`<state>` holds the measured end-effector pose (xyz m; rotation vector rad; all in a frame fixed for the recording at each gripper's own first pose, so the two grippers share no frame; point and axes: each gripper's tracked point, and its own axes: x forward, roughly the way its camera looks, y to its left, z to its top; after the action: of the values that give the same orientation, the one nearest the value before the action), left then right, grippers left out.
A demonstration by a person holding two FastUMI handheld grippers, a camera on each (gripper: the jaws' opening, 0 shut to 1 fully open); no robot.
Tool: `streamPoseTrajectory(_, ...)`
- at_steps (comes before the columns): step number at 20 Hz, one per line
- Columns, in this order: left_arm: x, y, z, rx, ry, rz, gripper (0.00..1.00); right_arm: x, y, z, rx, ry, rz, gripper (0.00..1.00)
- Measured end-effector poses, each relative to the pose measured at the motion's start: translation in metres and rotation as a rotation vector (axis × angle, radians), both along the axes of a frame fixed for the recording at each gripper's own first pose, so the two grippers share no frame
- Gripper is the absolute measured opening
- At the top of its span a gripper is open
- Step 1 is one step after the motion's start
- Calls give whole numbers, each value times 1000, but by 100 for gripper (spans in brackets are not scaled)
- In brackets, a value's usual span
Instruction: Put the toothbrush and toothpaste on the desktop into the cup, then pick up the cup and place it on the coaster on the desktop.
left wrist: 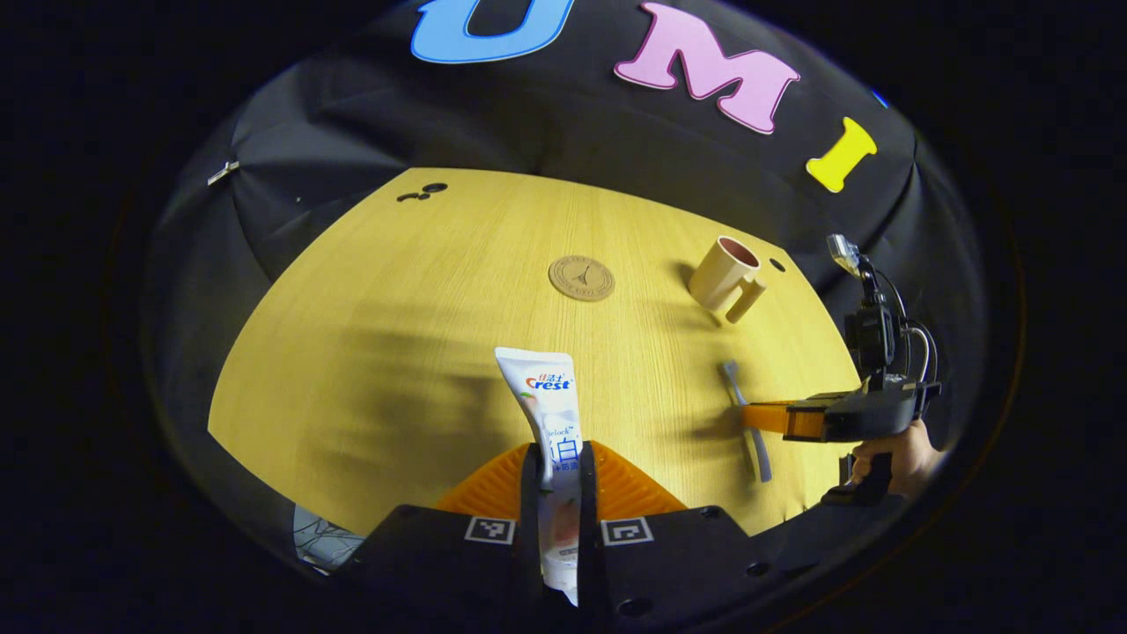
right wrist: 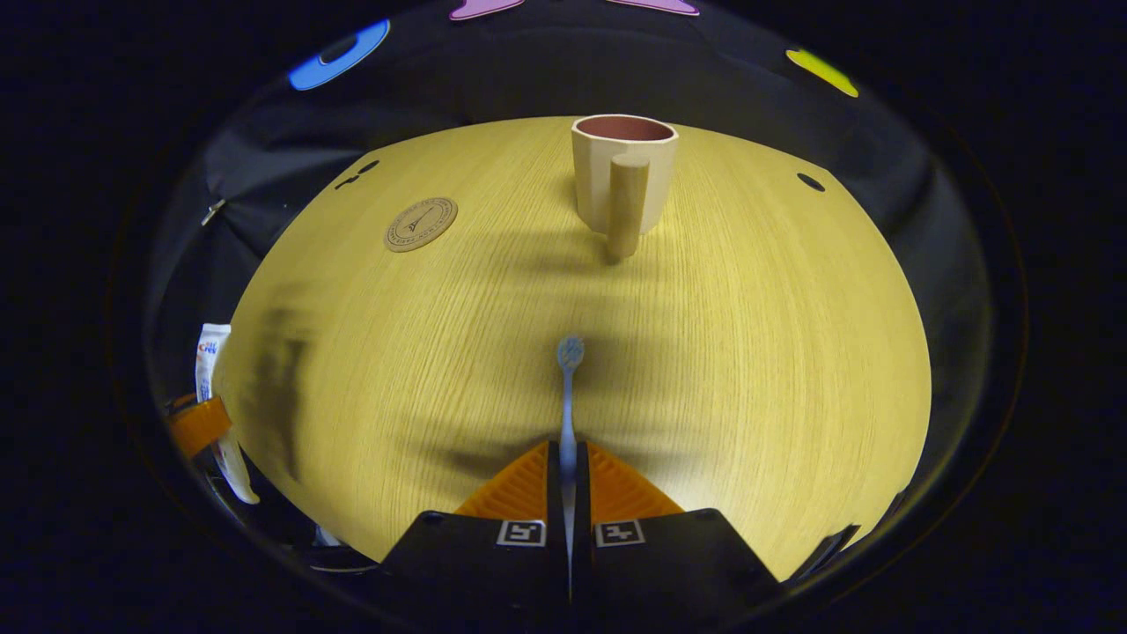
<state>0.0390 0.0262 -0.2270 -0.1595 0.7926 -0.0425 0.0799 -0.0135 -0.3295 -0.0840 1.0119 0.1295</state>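
**Both items pinched, cup lies ahead of the right gripper**

The toothbrush (right wrist: 569,387) sits clamped between the fingers of the right gripper (right wrist: 568,480), its long axis running straight forward along them, bristle head leading and pointing at the cup (right wrist: 623,176). From the left gripper view the brush looks close to the desktop (left wrist: 396,352); whether it rests on the wood or hangs just above it cannot be told. The toothpaste (left wrist: 550,414) is pinched in the left gripper (left wrist: 560,475), tube standing up and forward out of the closed fingers, its flat crimped end outermost.

The cup stands upright near the far edge of the desktop, mouth open upward, handle turned toward the right gripper. It lies directly ahead of that gripper, while from the left gripper it sits well off to the right. So the right hand seems nearer and better lined up, and the brush probably goes in first, needing a lift and tip over the rim.

The coaster (left wrist: 581,277) lies flat and bare, left of the cup and apart from it.
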Motion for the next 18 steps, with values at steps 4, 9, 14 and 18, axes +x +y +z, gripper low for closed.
streamPoseTrajectory(4, 28, -17, 22, -3, -61, -62, 21, 3, -8, 16, 48, -37, 14, 6)
streamPoseTrajectory(9, 77, -53, 60, -44, -159, -75, 21, 3, -21, 31, 115, -59, 10, 5)
streamPoseTrajectory(14, 133, -103, 97, -104, -288, -137, 21, 15, -44, 51, 162, -116, 25, 5)
streamPoseTrajectory(18, 183, -144, 112, -80, -370, -199, 21, 26, -63, 56, 195, -146, 13, 6)
